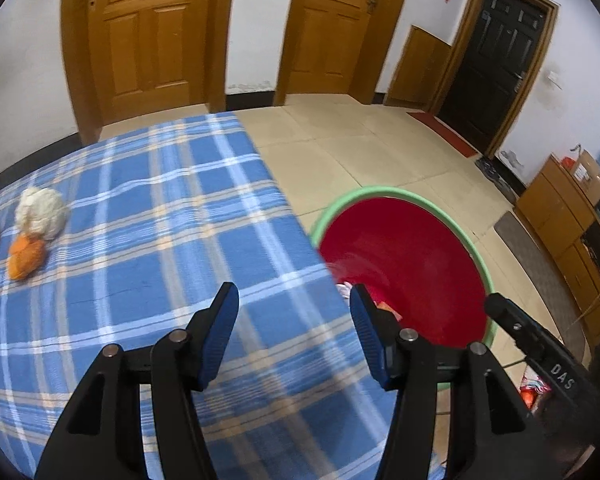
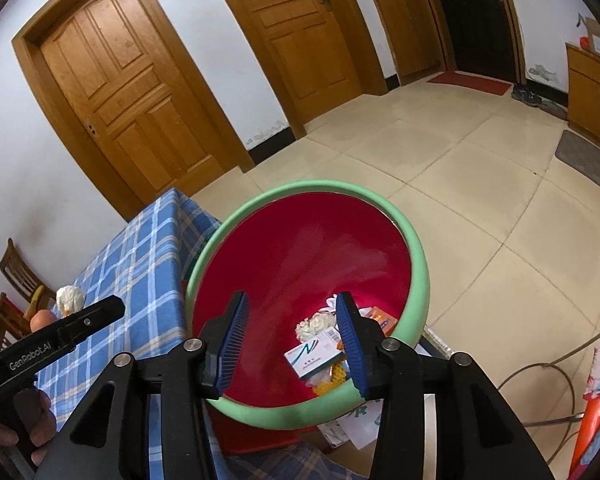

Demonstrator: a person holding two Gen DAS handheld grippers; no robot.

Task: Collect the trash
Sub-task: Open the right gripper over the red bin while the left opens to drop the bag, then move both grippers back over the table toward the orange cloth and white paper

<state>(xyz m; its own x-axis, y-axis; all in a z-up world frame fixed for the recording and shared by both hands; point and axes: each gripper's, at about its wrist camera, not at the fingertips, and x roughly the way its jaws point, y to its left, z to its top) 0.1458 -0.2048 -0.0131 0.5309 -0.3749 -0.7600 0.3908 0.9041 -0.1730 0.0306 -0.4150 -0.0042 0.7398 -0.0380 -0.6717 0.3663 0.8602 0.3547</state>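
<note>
On the blue plaid tablecloth (image 1: 148, 208), far left, lie a white crumpled wad (image 1: 42, 212) and an orange wad (image 1: 26, 258). My left gripper (image 1: 294, 294) hangs open over the table's right edge, nothing between its fingers. Beside the table stands a red bin with a green rim (image 2: 416, 256). My right gripper (image 2: 292, 300) is open above the bin. Down inside lie a small white box (image 2: 314, 356), a white wad (image 2: 314, 326) and an orange packet (image 2: 380, 316). The same white wad on the table (image 2: 70, 298) shows in the right wrist view.
Two wooden doors (image 1: 152, 36) and a dark door (image 1: 496, 60) line the far wall across a tiled floor (image 2: 480, 184). A wooden cabinet (image 1: 556, 212) stands at the right, chairs (image 2: 18, 276) behind the table. A cord (image 2: 540, 368) and papers (image 2: 352, 428) lie by the bin.
</note>
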